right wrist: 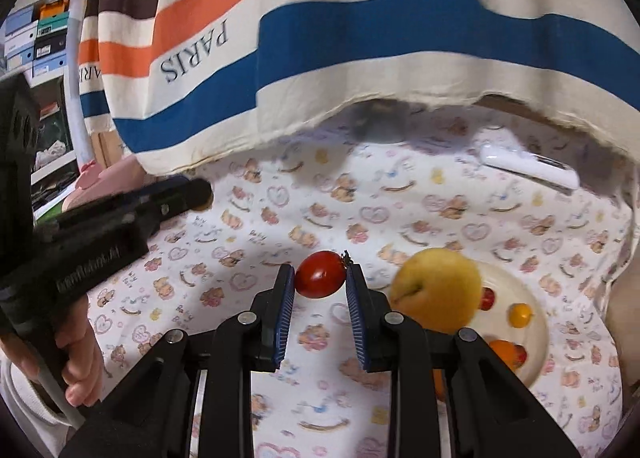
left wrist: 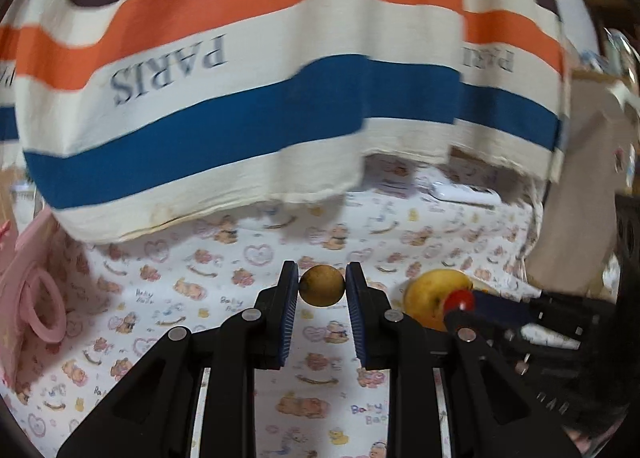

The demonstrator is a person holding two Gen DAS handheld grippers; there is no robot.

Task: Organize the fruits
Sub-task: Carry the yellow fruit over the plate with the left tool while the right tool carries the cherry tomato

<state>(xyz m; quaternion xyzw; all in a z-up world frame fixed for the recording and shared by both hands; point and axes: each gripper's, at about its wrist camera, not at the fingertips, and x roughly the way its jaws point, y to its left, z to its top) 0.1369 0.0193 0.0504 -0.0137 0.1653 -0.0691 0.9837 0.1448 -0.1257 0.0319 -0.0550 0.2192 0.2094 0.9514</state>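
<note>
Gripping a round brownish fruit (left wrist: 322, 285), ribbed left tool (left wrist: 322, 290) pads

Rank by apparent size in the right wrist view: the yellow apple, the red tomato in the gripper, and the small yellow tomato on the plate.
1. yellow apple
2. red tomato, though it is held nearer the camera
3. small yellow tomato, clearly smallest

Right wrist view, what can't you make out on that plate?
- Plate: near half hidden by the right gripper and the yellow apple.
- Orange fruit: partly behind the gripper frame; kind unclear.
- Small red fruit: mostly behind the apple.
- Back of table: covered by the striped cloth.
</note>
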